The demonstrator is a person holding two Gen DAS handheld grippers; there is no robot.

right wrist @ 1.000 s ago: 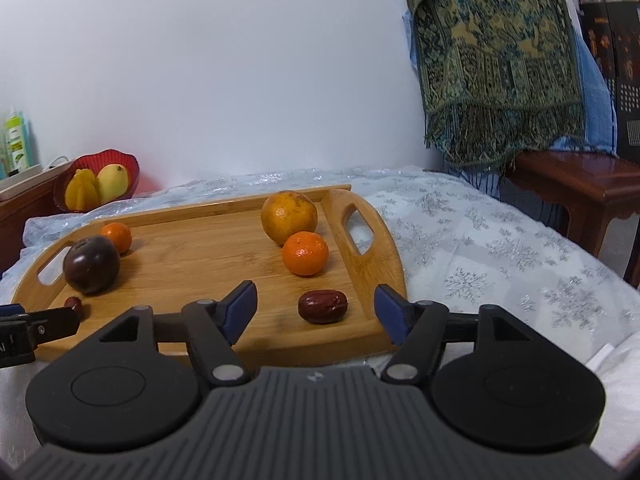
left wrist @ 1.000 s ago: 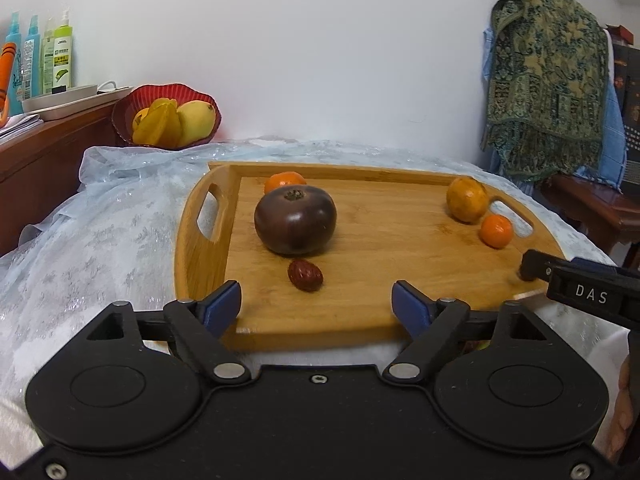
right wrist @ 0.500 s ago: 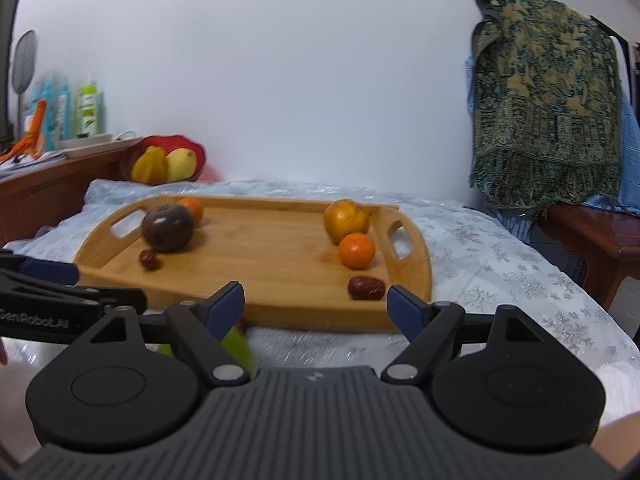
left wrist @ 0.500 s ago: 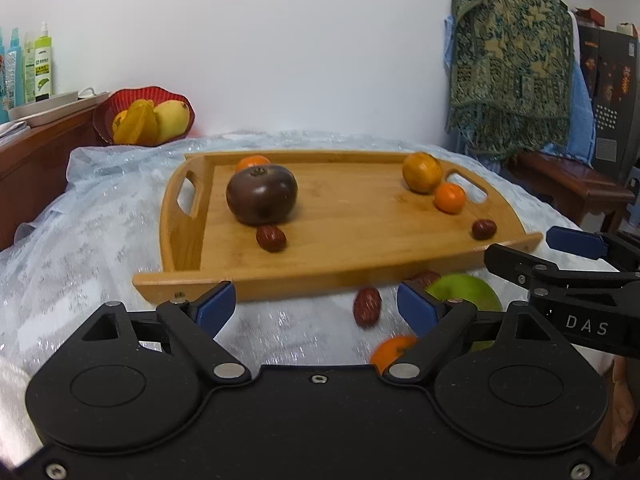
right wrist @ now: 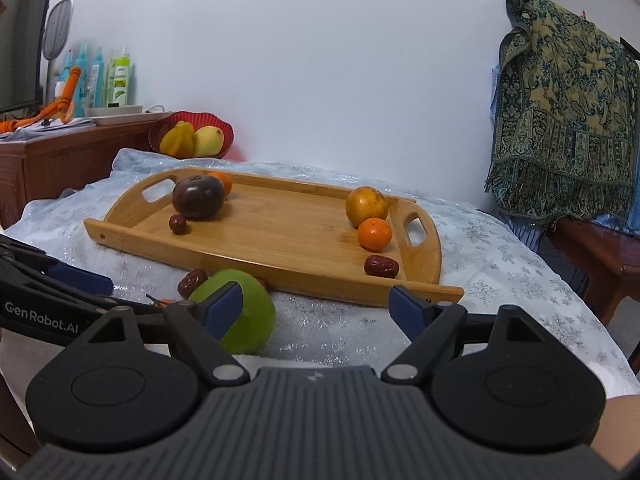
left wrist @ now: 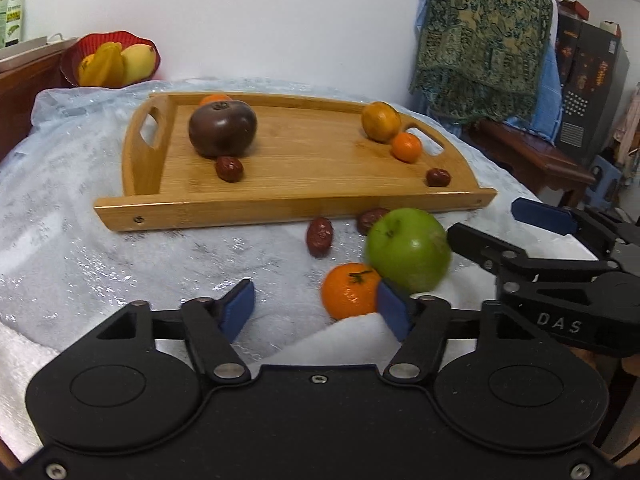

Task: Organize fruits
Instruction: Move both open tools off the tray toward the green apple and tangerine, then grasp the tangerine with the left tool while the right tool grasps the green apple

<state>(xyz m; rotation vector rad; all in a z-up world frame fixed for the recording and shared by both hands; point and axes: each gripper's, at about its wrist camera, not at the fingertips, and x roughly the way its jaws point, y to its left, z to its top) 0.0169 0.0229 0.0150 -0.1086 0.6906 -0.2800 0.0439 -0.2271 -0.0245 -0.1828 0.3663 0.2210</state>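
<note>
A wooden tray [left wrist: 304, 196] [right wrist: 280, 276] lies on the table. It holds a dark purple fruit [left wrist: 222, 128] [right wrist: 197, 197], a yellow-orange fruit [left wrist: 381, 121] [right wrist: 367, 205], two tangerines [left wrist: 406, 146] [right wrist: 374, 233] and two red dates [left wrist: 229, 168] [right wrist: 381, 266]. On the cloth in front of the tray lie a green apple [left wrist: 408, 248] [right wrist: 250, 316], a tangerine [left wrist: 349, 289] and two dates [left wrist: 319, 236]. My left gripper [left wrist: 316, 310] is open and empty, just short of the tangerine. My right gripper [right wrist: 318, 306] is open and empty, right of the apple.
A red bowl [left wrist: 108, 62] [right wrist: 192, 136] with yellow fruit stands at the back left on a wooden cabinet [right wrist: 52, 160] with bottles. A patterned cloth [right wrist: 568, 112] hangs over furniture at the right. A white towel [left wrist: 344, 332] lies at the near table edge.
Both grippers have pulled back from the tray towards the near table edge. The apple, tangerine and dates on the cloth have come into view. Both stay open.
</note>
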